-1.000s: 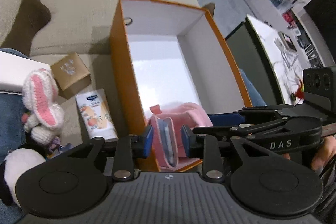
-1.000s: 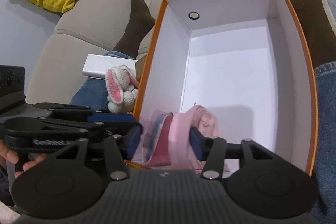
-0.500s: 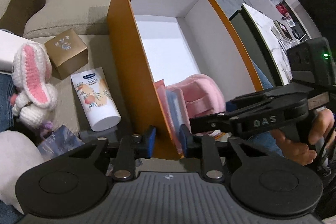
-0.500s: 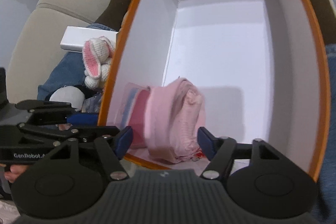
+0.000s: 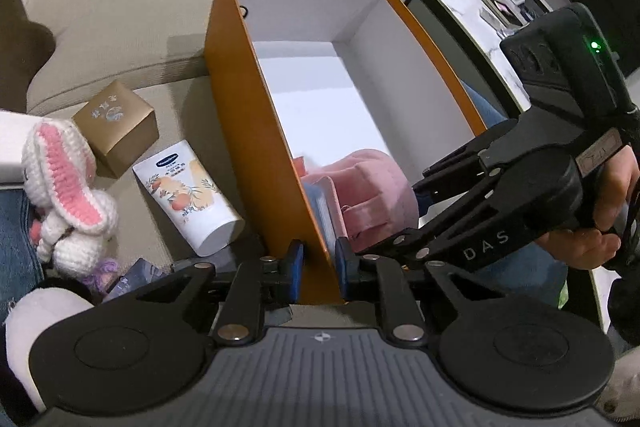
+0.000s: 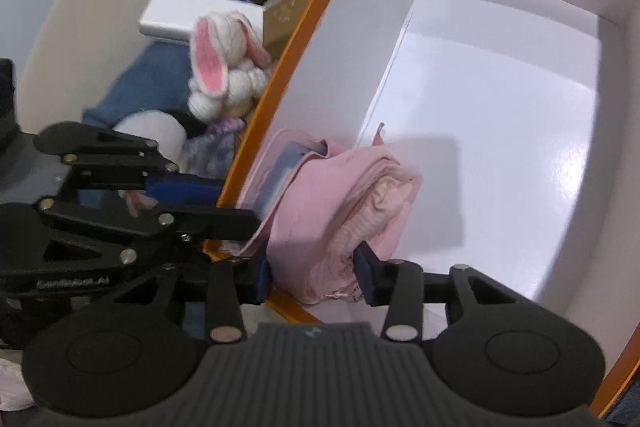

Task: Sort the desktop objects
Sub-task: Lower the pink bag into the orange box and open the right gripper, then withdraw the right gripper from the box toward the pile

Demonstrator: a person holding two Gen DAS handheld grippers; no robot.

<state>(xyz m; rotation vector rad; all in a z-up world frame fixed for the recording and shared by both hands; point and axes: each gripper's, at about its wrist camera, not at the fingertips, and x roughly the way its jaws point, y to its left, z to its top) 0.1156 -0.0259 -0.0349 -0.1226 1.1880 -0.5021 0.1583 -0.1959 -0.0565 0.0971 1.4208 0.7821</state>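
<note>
An orange box [image 5: 256, 131] with a white inside stands on the sofa; it also shows in the right wrist view [image 6: 280, 75]. A folded pink cloth bundle [image 5: 372, 187] lies in its near corner against a pink-and-blue pouch [image 5: 320, 203]. My left gripper [image 5: 319, 269] straddles the box's near left wall, one finger on each side. My right gripper [image 6: 316, 277] is open around the near end of the pink bundle [image 6: 344, 211], with its fingers [image 6: 366, 277] close beside it.
Left of the box lie a white cream tube [image 5: 188, 195], a gold cube box [image 5: 116, 125], a crocheted bunny [image 5: 60, 183] and a white plush [image 5: 36, 323]. A white flat box [image 6: 196, 15] and a person's legs lie behind. A marble table [image 5: 480, 15] stands at the right.
My right gripper opened and let go of the pink bundle, which now rests in the box. My left gripper left the pouch and moved onto the box's left wall.
</note>
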